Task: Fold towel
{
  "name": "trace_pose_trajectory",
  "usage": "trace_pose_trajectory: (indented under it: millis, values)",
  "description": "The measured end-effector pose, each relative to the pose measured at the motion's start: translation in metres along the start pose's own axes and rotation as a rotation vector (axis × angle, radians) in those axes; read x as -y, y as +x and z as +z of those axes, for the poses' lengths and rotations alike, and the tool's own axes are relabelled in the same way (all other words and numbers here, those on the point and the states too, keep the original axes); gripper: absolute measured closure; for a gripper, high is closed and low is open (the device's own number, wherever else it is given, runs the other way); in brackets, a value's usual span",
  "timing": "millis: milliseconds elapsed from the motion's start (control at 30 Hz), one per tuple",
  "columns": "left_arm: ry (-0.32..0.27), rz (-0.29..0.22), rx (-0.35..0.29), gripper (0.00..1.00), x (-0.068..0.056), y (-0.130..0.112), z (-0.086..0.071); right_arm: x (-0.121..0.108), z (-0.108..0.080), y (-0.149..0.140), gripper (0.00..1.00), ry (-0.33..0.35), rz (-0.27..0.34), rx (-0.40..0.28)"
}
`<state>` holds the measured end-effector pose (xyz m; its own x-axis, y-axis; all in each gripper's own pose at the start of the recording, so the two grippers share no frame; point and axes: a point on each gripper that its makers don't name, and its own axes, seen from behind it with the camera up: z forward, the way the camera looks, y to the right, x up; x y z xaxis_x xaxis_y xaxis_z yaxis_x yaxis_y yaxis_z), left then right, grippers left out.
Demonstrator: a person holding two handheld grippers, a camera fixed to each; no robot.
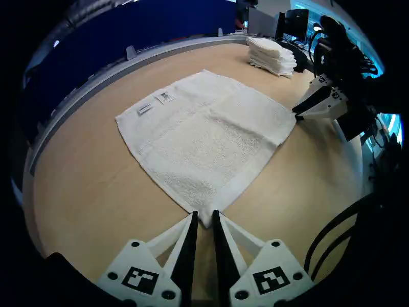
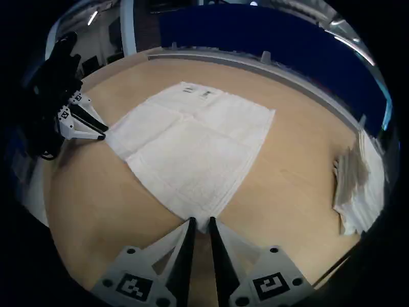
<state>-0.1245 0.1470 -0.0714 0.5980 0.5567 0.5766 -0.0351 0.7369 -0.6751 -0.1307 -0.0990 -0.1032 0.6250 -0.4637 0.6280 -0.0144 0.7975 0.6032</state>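
Squarely, the white terry towel (image 1: pixel 204 133) lies flat on the pale wooden counter (image 1: pixel 87 194); left gripper (image 1: pixel 204 214) and right gripper (image 2: pixel 201 221) jaws (each at 6 o'clock) pinch neighbouring corners.

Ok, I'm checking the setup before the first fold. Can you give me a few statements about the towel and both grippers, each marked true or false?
1. The towel lies spread out on the table. True.
2. The stack of folded towels sits on top of the spread towel. False: it stands on the table beyond the towel, apart from it.
3. The left gripper has a towel corner between its nearly closed fingers. True.
4. The right gripper hangs wide open over the towel's middle. False: its fingers are closed on another corner of the towel.
5. The towel's labels are at the corner the left gripper holds. False: they lie near the far edge.
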Motion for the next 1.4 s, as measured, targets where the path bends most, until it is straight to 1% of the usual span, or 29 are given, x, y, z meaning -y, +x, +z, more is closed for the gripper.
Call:
trace_pose_trajectory:
  millis: [167,267,467,667,833,1133,1267,1400]
  values:
    - [0.013,0.005,0.003,0.90,0.004,-0.001,-0.002,-0.005,-0.002,0.001,0.81,-0.003,0.014,-0.006]
    - [0.021,0.010,0.007,0.91,0.006,0.000,-0.002,-0.004,-0.005,0.007,0.82,0.007,0.028,-0.020]
    - [0.030,0.008,-0.006,0.91,0.008,0.008,-0.005,-0.007,-0.007,0.015,0.82,0.002,0.024,-0.029]
    - [0.043,-0.011,-0.022,0.91,0.010,0.019,-0.017,-0.008,-0.016,0.031,0.82,0.001,0.026,-0.061]
    - [0.053,-0.033,-0.036,0.91,0.011,0.031,-0.034,-0.008,-0.034,0.051,0.83,-0.004,0.042,-0.103]
    - [0.063,-0.067,-0.072,0.92,0.006,0.056,-0.068,-0.004,-0.076,0.080,0.84,-0.014,0.055,-0.159]
    - [0.067,-0.076,-0.080,0.92,0.003,0.064,-0.080,0.000,-0.093,0.087,0.84,-0.010,0.059,-0.178]
    - [0.060,-0.094,-0.092,0.92,-0.004,0.070,-0.089,0.005,-0.105,0.092,0.84,-0.005,0.070,-0.193]
